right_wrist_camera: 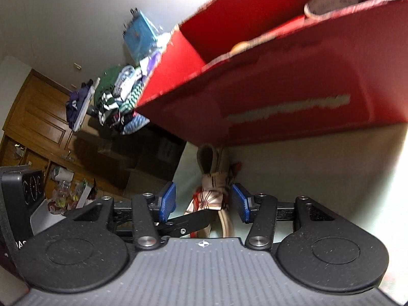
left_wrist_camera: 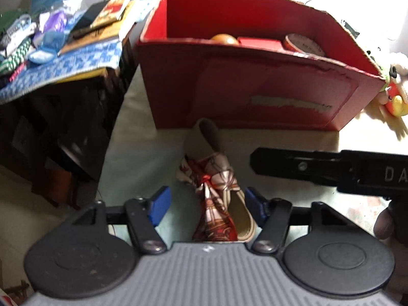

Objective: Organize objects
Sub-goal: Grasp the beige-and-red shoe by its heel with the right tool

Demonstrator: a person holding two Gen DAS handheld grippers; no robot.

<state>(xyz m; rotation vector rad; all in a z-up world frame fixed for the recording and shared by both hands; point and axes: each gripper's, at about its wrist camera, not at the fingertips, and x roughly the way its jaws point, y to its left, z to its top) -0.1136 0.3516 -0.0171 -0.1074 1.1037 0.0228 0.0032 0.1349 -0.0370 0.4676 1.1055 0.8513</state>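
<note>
A red cardboard box (left_wrist_camera: 255, 86) stands on a pale surface (left_wrist_camera: 142, 158), its open top showing an orange ball (left_wrist_camera: 224, 39), a flat red item (left_wrist_camera: 260, 43) and a round tin (left_wrist_camera: 304, 44) inside. Just in front of the box lies a small beige slipper (left_wrist_camera: 216, 176) wrapped with a red-and-white patterned cloth (left_wrist_camera: 216, 219) — its open heel end points toward the box wall and sits close to it.

The left hand-held gripper (left_wrist_camera: 207, 206) is open, its blue pads (left_wrist_camera: 160, 205) spread on either side of the slipper without touching it. The right hand-held gripper (right_wrist_camera: 204, 202) is open too, its pads (right_wrist_camera: 241, 202) flanking the same slipper from a tilted angle; in the left wrist view its black finger (left_wrist_camera: 306, 165) reaches in from the right, beside the slipper.

To the left of the box, a dark side table (left_wrist_camera: 76, 117) carries a blue patterned cloth (left_wrist_camera: 63, 72) piled with books and folded fabrics — all well apart from the slipper. A plush toy (left_wrist_camera: 392, 89) sits at the box's right corner.
</note>
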